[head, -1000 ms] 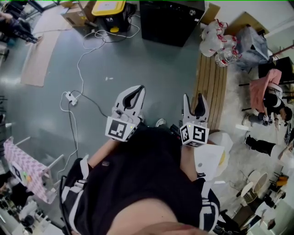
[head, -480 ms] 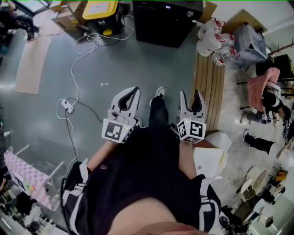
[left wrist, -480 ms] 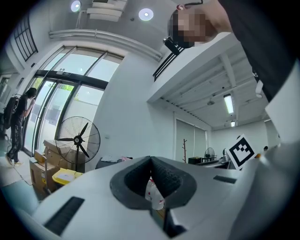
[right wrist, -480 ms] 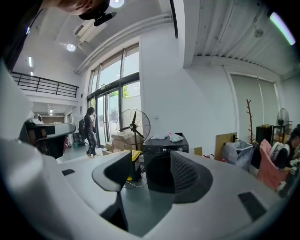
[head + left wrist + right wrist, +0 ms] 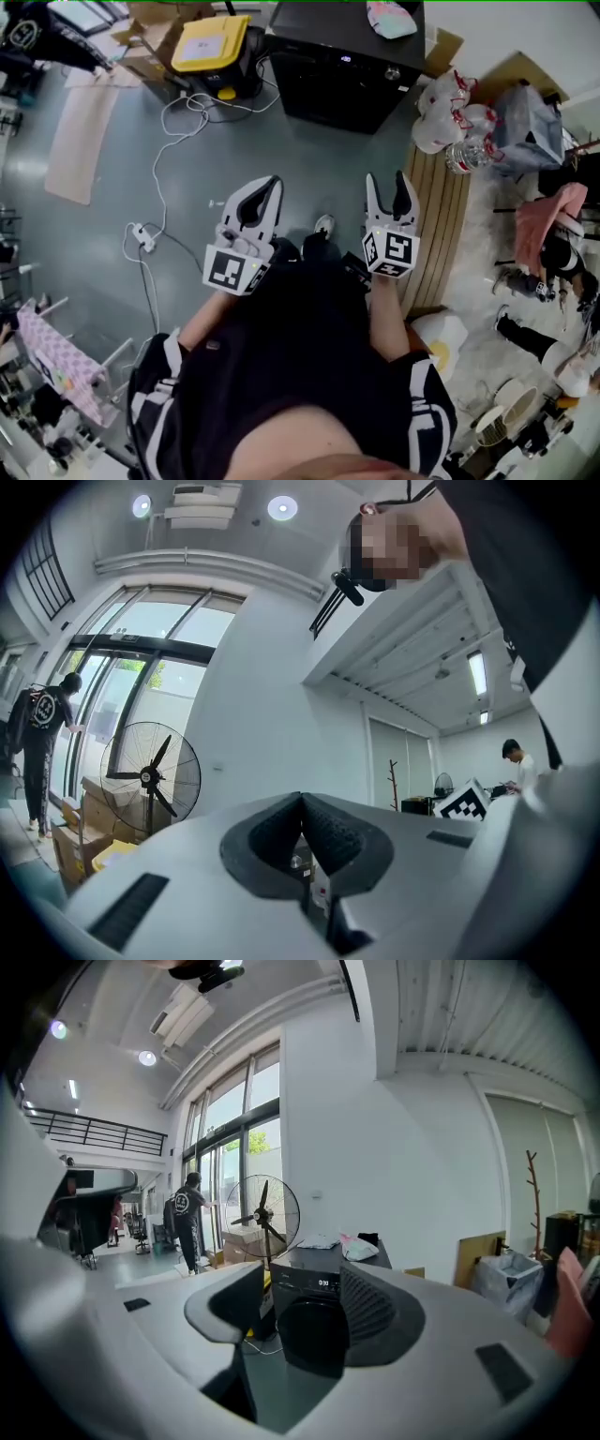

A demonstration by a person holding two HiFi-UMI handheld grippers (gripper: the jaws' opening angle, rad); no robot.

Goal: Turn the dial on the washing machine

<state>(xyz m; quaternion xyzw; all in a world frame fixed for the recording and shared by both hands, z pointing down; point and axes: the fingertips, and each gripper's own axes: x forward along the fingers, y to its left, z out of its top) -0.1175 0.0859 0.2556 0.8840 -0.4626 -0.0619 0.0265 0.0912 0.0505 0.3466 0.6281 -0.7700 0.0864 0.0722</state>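
Observation:
The black front-loading washing machine stands at the far end of the grey floor, with a small silvery dial at the right of its top panel. In the right gripper view the machine shows between the jaws, still some way off, with its lit display visible and the dial hidden behind the right jaw. My right gripper is open and holds nothing. Held level beside it, my left gripper is shut with its tips touching and nothing between them.
A yellow-lidded black bin and cardboard boxes stand left of the machine. White cable and a power strip trail over the floor at left. A slatted wooden board and bags of bottles lie to the right. A standing fan and a person are by the windows.
The person has stepped toward the washing machine, which now sits lower and larger in the head view. Both grippers stay raised in front, their jaws unchanged.

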